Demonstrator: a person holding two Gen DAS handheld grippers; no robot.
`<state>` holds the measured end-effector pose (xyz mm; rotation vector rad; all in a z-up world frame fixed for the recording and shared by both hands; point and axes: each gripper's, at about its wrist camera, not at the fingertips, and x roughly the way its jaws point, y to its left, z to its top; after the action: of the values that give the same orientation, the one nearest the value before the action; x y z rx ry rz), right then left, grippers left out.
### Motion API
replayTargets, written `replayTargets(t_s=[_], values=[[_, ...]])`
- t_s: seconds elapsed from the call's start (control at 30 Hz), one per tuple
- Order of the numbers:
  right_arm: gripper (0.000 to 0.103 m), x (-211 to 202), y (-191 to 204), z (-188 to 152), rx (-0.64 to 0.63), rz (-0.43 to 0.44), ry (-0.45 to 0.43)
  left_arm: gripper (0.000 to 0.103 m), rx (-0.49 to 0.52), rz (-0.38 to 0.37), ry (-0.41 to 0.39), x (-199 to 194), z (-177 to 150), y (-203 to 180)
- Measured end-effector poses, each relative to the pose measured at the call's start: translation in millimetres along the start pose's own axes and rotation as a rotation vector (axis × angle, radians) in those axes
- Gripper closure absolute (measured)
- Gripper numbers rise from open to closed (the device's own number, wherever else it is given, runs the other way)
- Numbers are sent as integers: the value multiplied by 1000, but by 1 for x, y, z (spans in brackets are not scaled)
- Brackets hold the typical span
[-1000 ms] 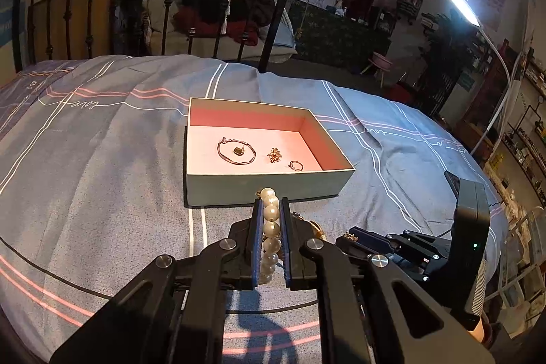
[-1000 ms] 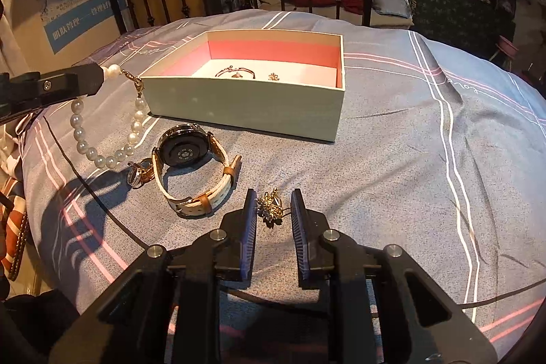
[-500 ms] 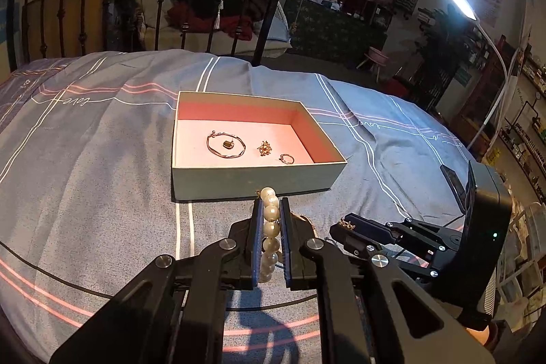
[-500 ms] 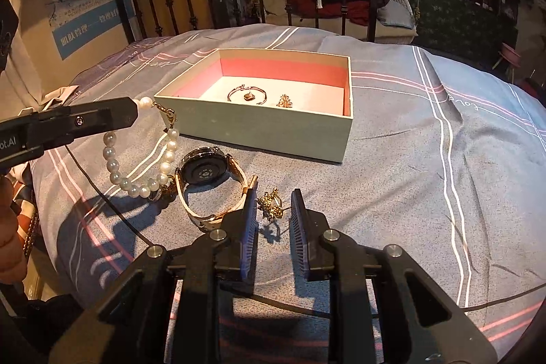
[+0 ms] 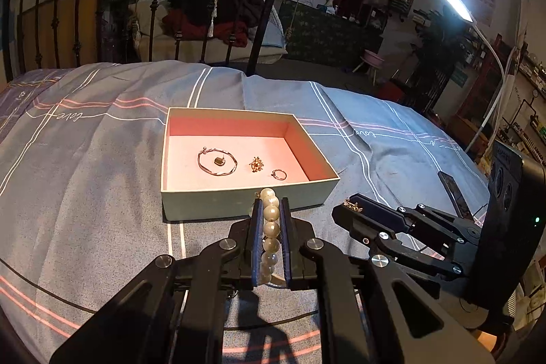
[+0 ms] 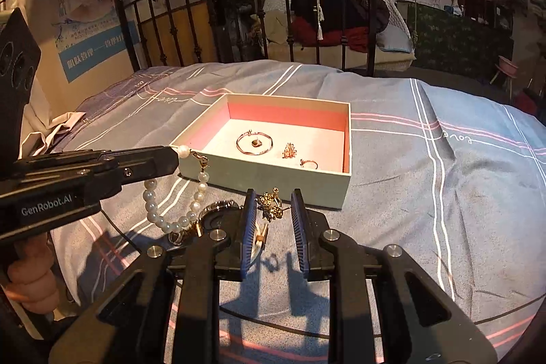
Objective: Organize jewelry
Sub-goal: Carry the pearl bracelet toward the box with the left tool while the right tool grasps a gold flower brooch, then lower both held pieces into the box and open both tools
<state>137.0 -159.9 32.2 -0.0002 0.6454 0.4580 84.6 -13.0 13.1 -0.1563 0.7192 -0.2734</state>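
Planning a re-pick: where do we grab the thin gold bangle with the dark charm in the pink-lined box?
Pinch the thin gold bangle across its band, one finger inside the loop, one outside. Come straight down: it lies flat in the pink-lined box, whose walls likely block any side approach.

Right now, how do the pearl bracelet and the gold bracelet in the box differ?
The pearl bracelet is a loop of round white beads; the gold bracelet is a thin metal band with a small dark charm. The pearl bracelet hangs from the shut left gripper, outside the box; the gold bracelet lies flat on the box's pink floor. Both form closed loops.
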Motion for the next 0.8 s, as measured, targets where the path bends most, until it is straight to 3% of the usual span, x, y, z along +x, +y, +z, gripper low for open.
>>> replayTargets(t_s=[0.43,0.8], values=[[81,24,-8,42,-13,-8,-33,94,10,11,-72,10,41,-1],[81,68,-21,58,-17,-15,30,94,16,58,-37,51,65,2]])
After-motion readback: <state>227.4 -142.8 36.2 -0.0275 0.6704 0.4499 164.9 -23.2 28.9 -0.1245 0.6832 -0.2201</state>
